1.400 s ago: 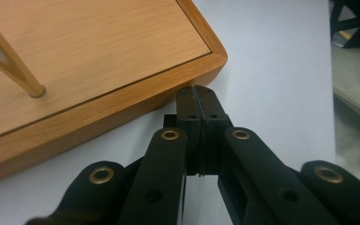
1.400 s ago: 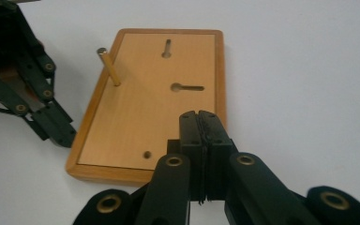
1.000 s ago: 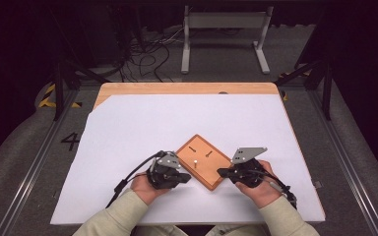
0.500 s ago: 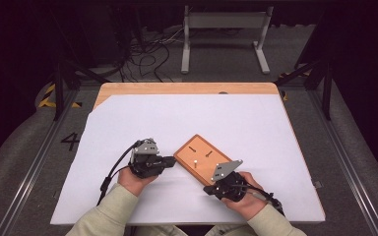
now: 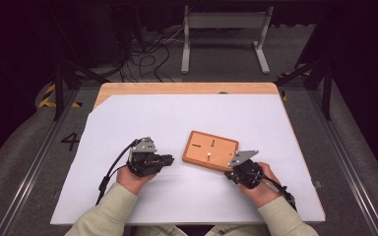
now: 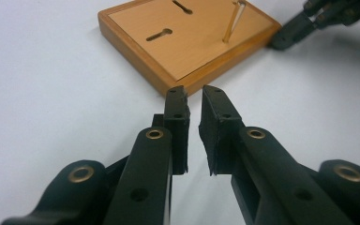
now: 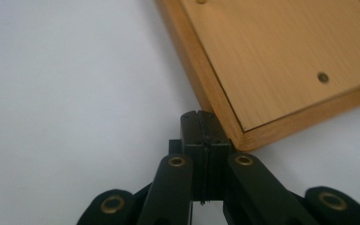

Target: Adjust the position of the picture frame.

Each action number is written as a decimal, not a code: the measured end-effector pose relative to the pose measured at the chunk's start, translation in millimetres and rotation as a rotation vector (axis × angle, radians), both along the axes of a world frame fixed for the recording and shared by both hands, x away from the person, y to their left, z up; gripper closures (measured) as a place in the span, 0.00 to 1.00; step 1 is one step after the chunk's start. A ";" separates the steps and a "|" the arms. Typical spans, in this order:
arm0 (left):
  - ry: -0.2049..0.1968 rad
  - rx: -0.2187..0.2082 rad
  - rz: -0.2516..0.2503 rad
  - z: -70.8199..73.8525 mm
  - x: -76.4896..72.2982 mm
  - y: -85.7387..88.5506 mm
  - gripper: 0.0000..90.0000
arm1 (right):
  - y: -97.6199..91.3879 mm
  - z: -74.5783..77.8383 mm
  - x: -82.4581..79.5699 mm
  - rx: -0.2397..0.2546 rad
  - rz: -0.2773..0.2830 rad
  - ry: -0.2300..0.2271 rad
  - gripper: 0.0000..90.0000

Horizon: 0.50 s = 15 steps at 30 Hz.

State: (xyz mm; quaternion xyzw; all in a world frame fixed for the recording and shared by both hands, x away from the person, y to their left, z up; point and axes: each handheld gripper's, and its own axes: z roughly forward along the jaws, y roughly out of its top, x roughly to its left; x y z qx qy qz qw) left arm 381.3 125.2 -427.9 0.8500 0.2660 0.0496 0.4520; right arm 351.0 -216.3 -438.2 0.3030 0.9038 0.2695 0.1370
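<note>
Here, wooden board [image 5: 210, 150] lies flat, long axis slanting right and toward me; my right gripper [image 5: 239, 173] pressed closed, empty, at near corner; left gripper [image 5: 169, 159] slightly parted, empty, just opening.

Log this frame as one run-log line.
left gripper: jaws just opening, slightly apart, nothing between, short of board | right gripper: shut, empty, tips at board corner | board: flat on white sheet, one peg upright

Smooth wooden board [image 5: 210, 150], matt white sheet [image 5: 177, 118]

"4" on floor [image 5: 70, 141], left of table.
</note>
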 end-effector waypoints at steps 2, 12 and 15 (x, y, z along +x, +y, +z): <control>-0.005 0.002 0.007 0.0 0.3 0.9 0.89 | -7.8 -1.1 6.4 0.005 -0.041 -0.011 1.00; -0.002 -0.012 0.057 -1.7 0.7 10.3 0.86 | -52.7 16.7 52.8 0.128 -0.291 -0.088 1.00; -0.005 -0.012 0.070 -1.7 0.7 14.3 0.86 | -54.7 5.6 76.0 0.105 -0.333 -0.068 1.00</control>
